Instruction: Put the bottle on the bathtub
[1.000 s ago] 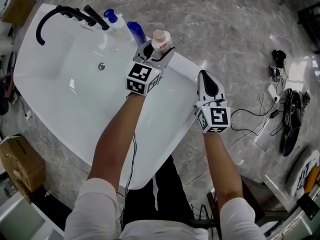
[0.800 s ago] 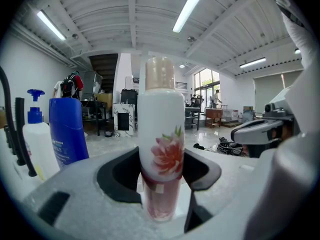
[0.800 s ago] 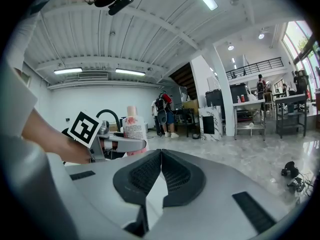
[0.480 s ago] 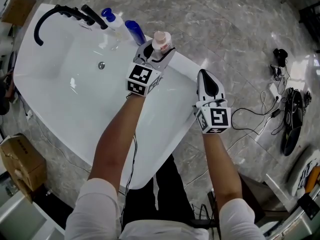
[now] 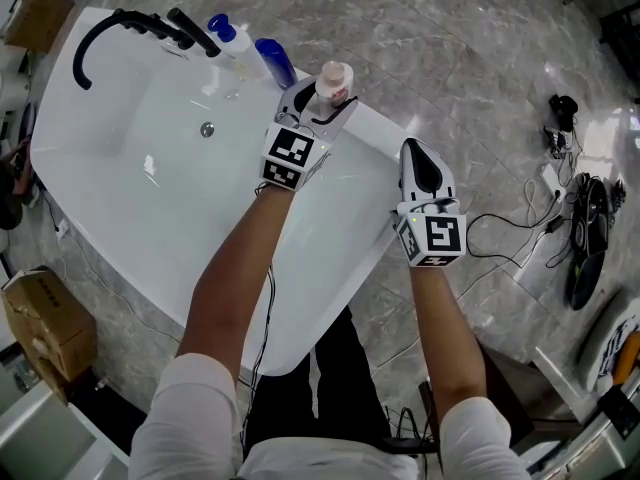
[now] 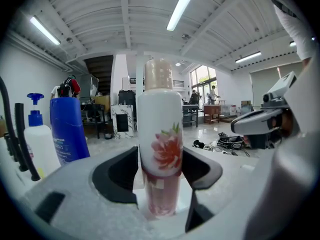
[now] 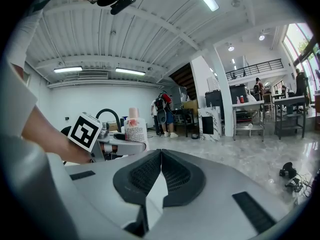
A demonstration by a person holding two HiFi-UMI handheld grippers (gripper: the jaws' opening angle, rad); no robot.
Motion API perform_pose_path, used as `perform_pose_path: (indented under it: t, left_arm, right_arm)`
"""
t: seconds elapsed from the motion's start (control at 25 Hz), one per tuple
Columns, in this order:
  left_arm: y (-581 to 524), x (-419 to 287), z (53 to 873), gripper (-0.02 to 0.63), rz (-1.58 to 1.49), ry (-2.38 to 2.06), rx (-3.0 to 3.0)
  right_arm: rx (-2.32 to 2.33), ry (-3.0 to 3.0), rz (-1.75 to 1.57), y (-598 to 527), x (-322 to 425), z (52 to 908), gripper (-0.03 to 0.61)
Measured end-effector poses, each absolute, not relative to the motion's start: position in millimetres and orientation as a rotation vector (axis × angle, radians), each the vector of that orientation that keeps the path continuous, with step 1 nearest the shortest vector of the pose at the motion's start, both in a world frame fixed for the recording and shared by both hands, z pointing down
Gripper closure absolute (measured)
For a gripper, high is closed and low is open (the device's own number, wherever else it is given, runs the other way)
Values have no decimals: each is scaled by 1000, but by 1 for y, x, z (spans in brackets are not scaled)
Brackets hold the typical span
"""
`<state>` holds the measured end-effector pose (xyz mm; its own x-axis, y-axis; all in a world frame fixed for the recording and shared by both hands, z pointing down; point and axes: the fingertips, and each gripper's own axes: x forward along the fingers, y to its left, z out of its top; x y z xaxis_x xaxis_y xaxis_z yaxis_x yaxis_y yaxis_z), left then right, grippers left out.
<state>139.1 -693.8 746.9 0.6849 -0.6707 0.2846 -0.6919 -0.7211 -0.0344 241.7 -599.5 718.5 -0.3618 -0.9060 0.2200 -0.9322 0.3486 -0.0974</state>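
White bathtub (image 5: pixel 377 128) on a grey marble floor (image 5: pixel 450 48). The bottle (image 5: pixel 334 81), white with a pink flower print and a beige cap, stands upright on the tub's far rim. Your left gripper (image 5: pixel 322 100) reaches in from the tub side with a jaw on either side of the bottle's lower body. Its jaws have just been opening and are now wide. The pads sit just beside the bottle's sides, not squeezing it, and the bottle rests on the rim on its own base.

Your right gripper (image 5: pixel 414 148) is off to the right over the tub's edge, well apart from the bottle. Its pads are pressed together with nothing between them.

Further left along the same rim are a dark blue bottle (image 5: pixel 274 63), then a white pump bottle (image 5: pixel 228 40) with a blue pump, then the black faucet (image 5: pixel 110 28). The blue bottle is near the flower bottle but not touching it. A drain (image 5: pixel 207 129) sits in the tub floor. Cables (image 5: pixel 560 168) lie on the floor at right.
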Motion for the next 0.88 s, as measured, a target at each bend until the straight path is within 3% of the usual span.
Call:
perform_pose_path:
  t: [0.72,0.88]
  left_arm:
    - [-632,86,655,355,226,-1179,2876]
    - [-605,71,614,382,155,-1170,2880]
  right_arm:
    - [1686,-2489,262,-564,207,676,565]
    - [1688,-2508,215,-548,191,642,565]
